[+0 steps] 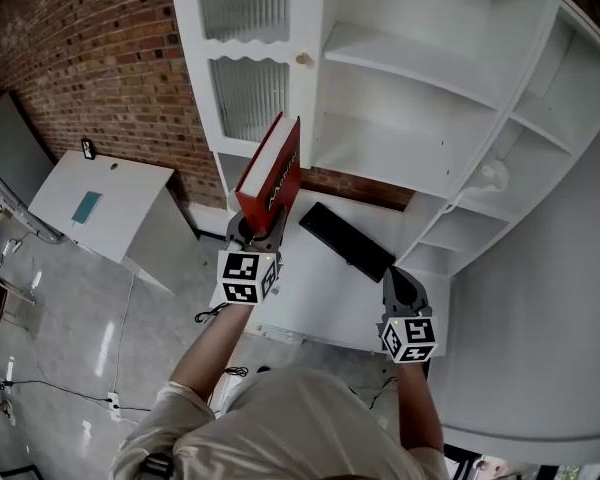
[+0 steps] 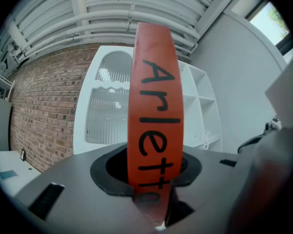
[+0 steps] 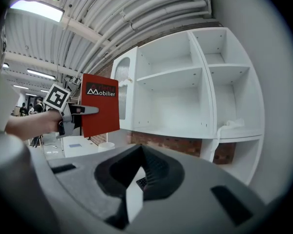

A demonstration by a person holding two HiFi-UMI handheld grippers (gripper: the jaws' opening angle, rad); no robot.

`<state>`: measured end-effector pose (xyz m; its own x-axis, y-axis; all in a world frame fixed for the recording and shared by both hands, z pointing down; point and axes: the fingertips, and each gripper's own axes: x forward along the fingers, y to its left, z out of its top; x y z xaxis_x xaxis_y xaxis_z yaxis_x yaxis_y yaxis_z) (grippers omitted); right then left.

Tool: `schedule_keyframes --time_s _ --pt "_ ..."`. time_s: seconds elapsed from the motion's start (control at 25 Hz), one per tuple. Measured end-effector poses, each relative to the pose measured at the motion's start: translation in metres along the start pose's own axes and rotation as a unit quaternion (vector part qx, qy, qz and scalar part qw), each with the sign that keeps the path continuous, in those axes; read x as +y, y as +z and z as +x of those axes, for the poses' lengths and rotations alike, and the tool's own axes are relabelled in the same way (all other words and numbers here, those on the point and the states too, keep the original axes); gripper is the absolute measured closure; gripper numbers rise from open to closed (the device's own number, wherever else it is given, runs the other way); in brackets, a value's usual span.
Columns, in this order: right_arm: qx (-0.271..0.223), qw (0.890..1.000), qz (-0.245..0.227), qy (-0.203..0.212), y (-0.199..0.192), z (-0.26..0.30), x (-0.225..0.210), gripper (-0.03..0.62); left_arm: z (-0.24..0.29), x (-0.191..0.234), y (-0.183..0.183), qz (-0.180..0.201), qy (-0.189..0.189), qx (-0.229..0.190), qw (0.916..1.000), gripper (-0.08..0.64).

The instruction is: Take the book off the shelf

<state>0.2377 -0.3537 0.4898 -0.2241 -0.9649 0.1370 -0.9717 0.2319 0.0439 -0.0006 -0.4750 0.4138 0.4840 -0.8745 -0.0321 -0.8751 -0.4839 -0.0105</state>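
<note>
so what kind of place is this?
Probably a workshop or lab-style hall, not a home: bare brick wall, exposed ceiling pipes, a white shelf unit, and cables across the floor.

The red hardcover book (image 1: 272, 173) stands upright in the left gripper (image 1: 262, 226), just in front of the tall white wooden shelf unit (image 1: 430, 88). To its right, a flat black rectangular object (image 1: 346, 241) lies on the white surface (image 1: 310, 303), between the left gripper and the right gripper (image 1: 401, 281). Far left, a white rectangular table (image 1: 120, 208) stands against the red brick wall (image 1: 90, 58).
</note>
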Motion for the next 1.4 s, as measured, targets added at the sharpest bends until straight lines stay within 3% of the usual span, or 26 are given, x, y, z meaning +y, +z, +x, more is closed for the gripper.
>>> schedule_keyframes --time_s 0.56,1.4 --pt "0.015 0.999 0.02 -0.027 -0.017 -0.009 0.0 0.591 -0.057 0.013 -0.054 -0.03 0.003 0.026 0.9992 0.411" --pt "0.0 1.0 0.0 -0.014 -0.006 -0.008 0.022 0.591 -0.076 0.017 -0.066 -0.038 0.002 0.025 0.999 0.411"
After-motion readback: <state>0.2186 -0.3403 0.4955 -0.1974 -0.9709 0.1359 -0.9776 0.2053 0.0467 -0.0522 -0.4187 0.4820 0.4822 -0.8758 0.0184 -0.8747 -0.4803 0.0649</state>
